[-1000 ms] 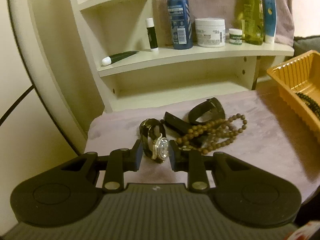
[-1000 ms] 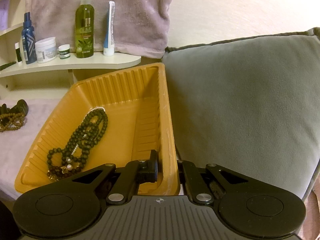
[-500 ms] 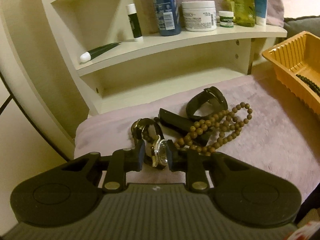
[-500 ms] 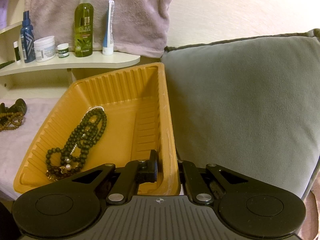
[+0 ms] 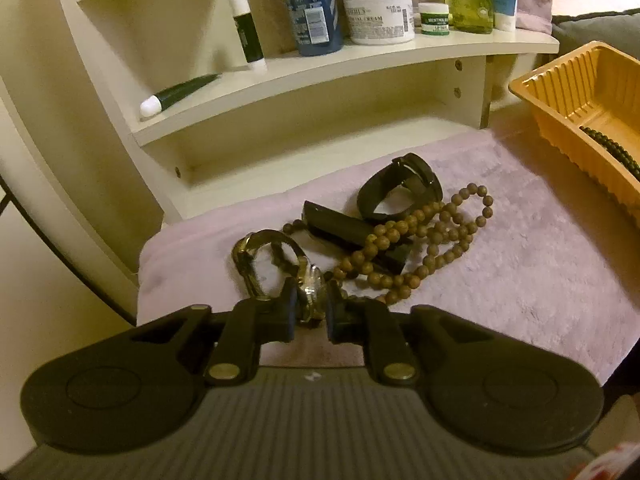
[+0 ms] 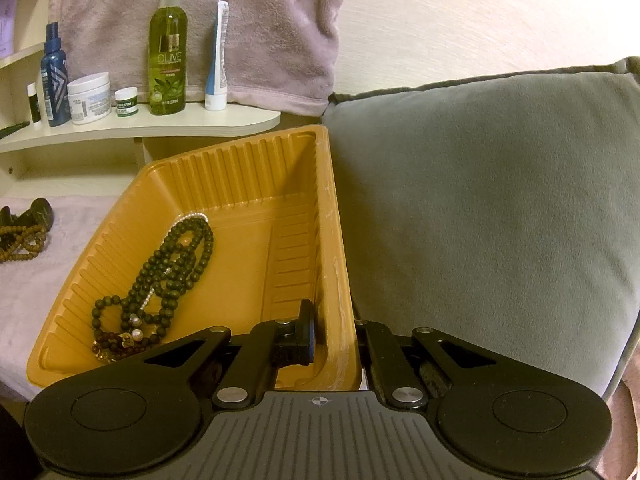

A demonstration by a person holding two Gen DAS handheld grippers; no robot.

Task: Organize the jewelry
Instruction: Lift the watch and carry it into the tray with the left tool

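Observation:
My left gripper point(image 5: 311, 312) is shut on the silver face of a metal watch point(image 5: 276, 264) lying on the pink towel point(image 5: 520, 280). Beside it lie a brown bead necklace point(image 5: 424, 240) and a black watch point(image 5: 400, 192), tangled together. My right gripper point(image 6: 334, 340) is shut on the near right wall of the orange tray point(image 6: 248, 192), one finger inside and one outside. Dark bead necklaces point(image 6: 168, 276) and pearls lie in the tray. The tray point(image 5: 580, 92) also shows at the right in the left wrist view.
A cream shelf point(image 5: 320, 76) behind the towel holds bottles, a cream jar point(image 5: 378, 12) and tubes. A grey cushion point(image 6: 480, 208) presses against the tray's right side. A pink towel hangs behind the shelf point(image 6: 260, 20).
My left gripper has closed in on the metal watch and its jaws now grip the watch face. The right gripper and tray have barely moved.

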